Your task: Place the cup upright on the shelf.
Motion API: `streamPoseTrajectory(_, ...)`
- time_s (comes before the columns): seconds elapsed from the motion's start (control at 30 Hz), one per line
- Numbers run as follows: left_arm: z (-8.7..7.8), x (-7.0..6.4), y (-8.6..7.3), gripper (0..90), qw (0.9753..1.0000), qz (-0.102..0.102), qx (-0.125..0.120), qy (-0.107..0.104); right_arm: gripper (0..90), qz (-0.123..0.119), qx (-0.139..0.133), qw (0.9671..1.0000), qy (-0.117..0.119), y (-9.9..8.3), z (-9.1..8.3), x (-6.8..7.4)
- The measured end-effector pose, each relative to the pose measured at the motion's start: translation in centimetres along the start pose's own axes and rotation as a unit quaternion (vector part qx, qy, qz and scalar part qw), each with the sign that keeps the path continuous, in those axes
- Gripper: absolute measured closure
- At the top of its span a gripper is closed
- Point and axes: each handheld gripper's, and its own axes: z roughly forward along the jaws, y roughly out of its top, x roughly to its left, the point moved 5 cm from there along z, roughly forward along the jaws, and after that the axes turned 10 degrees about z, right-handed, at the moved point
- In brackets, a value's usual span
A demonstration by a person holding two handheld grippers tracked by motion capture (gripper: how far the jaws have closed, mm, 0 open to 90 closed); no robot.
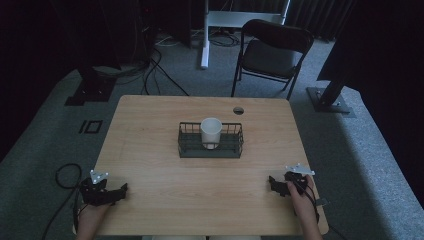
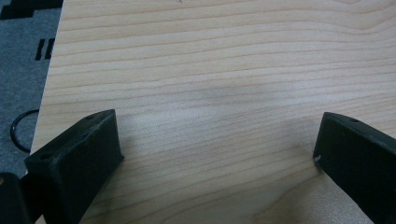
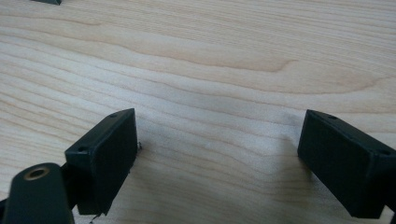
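My left tool [image 1: 121,190] rests at the counter's near left corner and my right tool [image 1: 273,181] near its right edge, each with jaws spread wide over bare wood, holding nothing. Beyond them, mid-counter [image 1: 150,150] and well apart from both, I log a dark wire basket [image 1: 190,145]. A white paper cup [image 1: 211,131] stands upright inside it.

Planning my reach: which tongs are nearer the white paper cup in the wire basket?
Roughly equal. Left tongs sit near-left of the white paper cup; right tongs near-right, perhaps slightly closer. Both open.
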Motion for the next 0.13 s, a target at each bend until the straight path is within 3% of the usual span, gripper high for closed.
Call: streamPoseTrajectory(0.13,0.0,0.0,0.0,1.0,1.0,0.0,0.0,0.0,11.7,0.0,0.0,1.0,0.0,0.0,0.0,0.0)
